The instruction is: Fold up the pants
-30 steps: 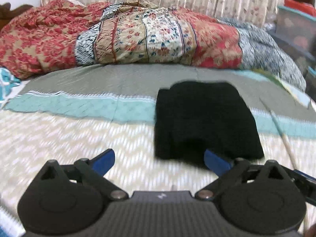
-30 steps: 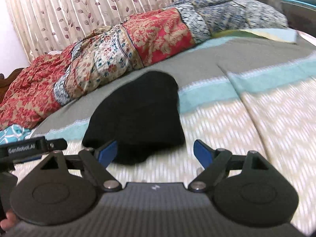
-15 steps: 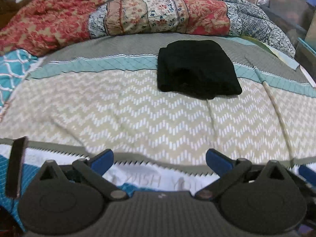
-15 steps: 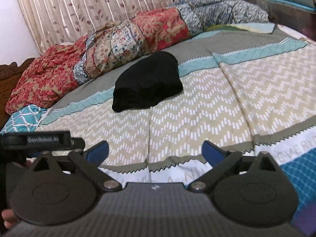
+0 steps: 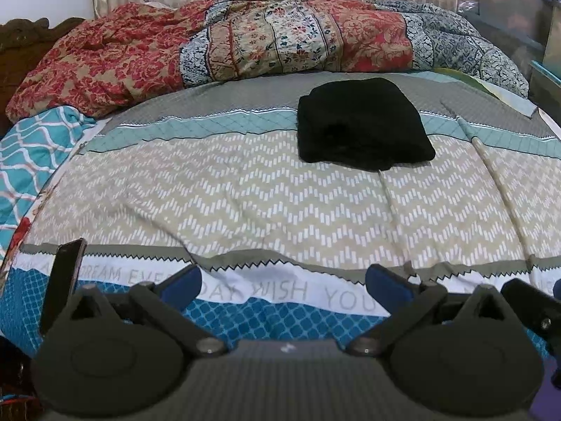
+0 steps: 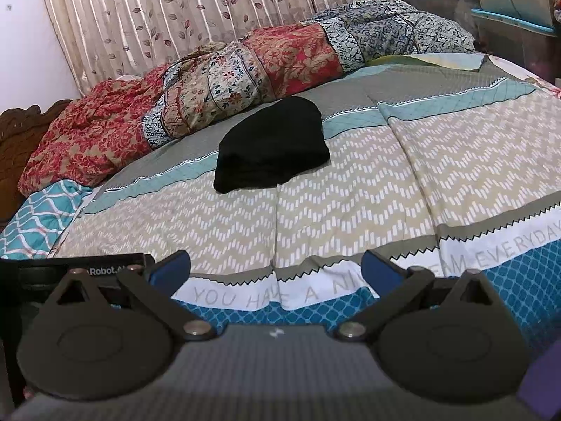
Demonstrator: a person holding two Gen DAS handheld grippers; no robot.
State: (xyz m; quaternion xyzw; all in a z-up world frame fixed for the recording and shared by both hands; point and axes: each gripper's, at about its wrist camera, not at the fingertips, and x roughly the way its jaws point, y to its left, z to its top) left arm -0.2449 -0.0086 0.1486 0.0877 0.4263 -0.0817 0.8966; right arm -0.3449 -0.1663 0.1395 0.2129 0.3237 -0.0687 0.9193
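The black pants (image 5: pixel 361 124) lie folded into a compact bundle on the patterned bedspread (image 5: pixel 245 203), far from both grippers. In the right wrist view the same bundle (image 6: pixel 271 144) rests across the teal stripe. My left gripper (image 5: pixel 284 286) stands open over the near edge of the bed, nothing between its blue pads. My right gripper (image 6: pixel 275 273) is open wide too, empty, hanging above the lettered white band of the spread. The left gripper's body (image 6: pixel 77 272) shows at the left edge of the right wrist view.
A crumpled red and floral quilt (image 5: pixel 245 42) runs along the far side of the bed in front of a curtain (image 6: pixel 175 17). A teal patterned cloth (image 5: pixel 31 154) lies at the left. A dark phone-like slab (image 5: pixel 63 280) stands by the left gripper. Storage boxes (image 5: pixel 519 7) sit at the right.
Both grippers have drawn back from the folded pants toward the near edge of the bed and risen slightly. The pants stay where they lay, now seen farther off.
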